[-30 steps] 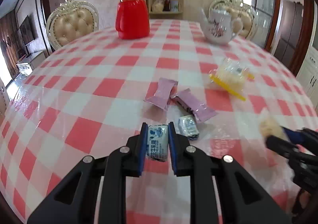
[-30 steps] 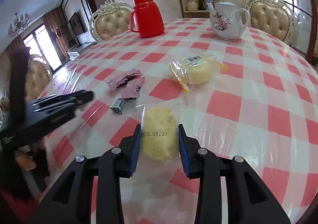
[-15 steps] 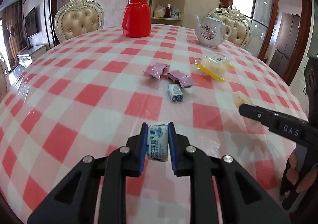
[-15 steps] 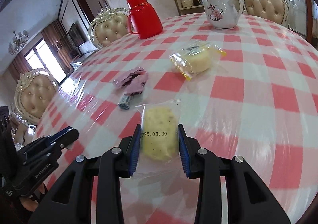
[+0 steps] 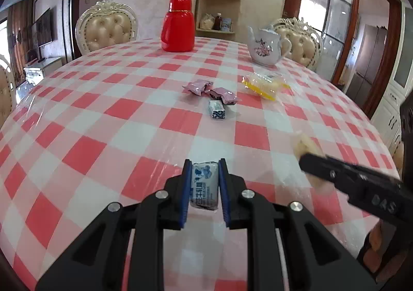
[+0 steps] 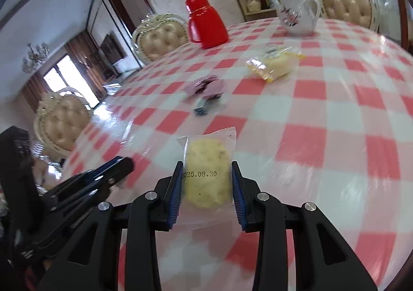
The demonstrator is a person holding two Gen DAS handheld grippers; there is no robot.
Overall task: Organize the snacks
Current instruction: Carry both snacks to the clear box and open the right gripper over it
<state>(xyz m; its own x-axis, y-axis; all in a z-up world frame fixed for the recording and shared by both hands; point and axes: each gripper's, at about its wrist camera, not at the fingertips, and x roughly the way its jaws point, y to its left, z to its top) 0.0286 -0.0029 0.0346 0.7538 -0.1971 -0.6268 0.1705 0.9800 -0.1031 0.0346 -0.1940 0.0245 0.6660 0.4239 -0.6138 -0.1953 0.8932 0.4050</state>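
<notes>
Snack packets held in both grippers above checked worktop

Left gripper (image 5: 205,186) has its jaws clenched on a small blue-and-white candy packet (image 5: 204,185), held upright between the blue pads above the near part of the worktop (image 5: 103,115). At far left stands a red flask (image 5: 178,25). Near the middle of the checked cloth lie two pink wrappers (image 5: 210,89), touching one another, with a second blue-and-white candy (image 5: 216,110) just on their near side. Right of these lies a yellow-edged clear packet of cake (image 5: 265,83), and beyond it, at far right, a flowered white teapot (image 5: 265,45). Right gripper (image 6: 206,185) has its jaws clenched on a clear packet holding a pale round biscuit (image 6: 206,174), date-stamped on the front, also held off the cloth. Each gripper shows at the edge of the other's view, side by side over the near edge.
</notes>
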